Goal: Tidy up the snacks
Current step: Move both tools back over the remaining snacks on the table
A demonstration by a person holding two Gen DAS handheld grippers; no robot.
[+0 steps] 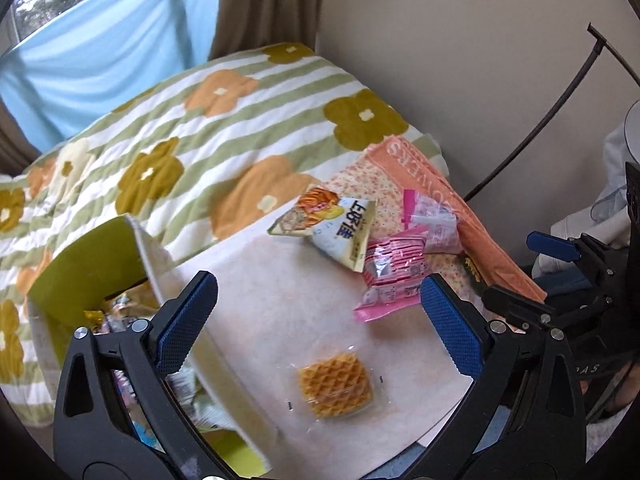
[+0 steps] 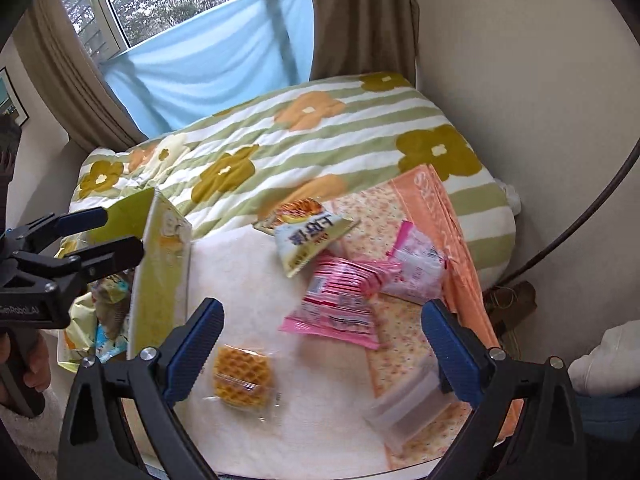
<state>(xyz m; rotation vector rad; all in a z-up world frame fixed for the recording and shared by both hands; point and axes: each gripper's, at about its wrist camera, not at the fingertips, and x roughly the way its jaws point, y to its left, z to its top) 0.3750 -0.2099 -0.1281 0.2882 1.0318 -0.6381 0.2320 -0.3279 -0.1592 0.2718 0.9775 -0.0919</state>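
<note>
A wrapped waffle (image 1: 335, 385) lies on the white cloth (image 1: 280, 300), between the wide-open fingers of my left gripper (image 1: 318, 320). It also shows in the right wrist view (image 2: 241, 378). Beyond it lie a white and yellow snack bag (image 1: 340, 228), a pink packet (image 1: 390, 276) and a pale pink packet (image 1: 434, 222). My right gripper (image 2: 320, 344) is open and empty above the pink packet (image 2: 340, 304). A green and white box (image 1: 92, 276) with snacks inside stands at the left. The left gripper (image 2: 108, 236) appears open by the box (image 2: 160, 280) in the right wrist view.
A striped flowered quilt (image 1: 180, 140) covers the bed behind. An orange floral cloth (image 2: 452, 240) lies at the right, with a clear plastic container (image 2: 408, 404) on it. A wall (image 1: 460, 40) and a dark cable (image 1: 536, 132) are at the right. A window with curtains is at the back.
</note>
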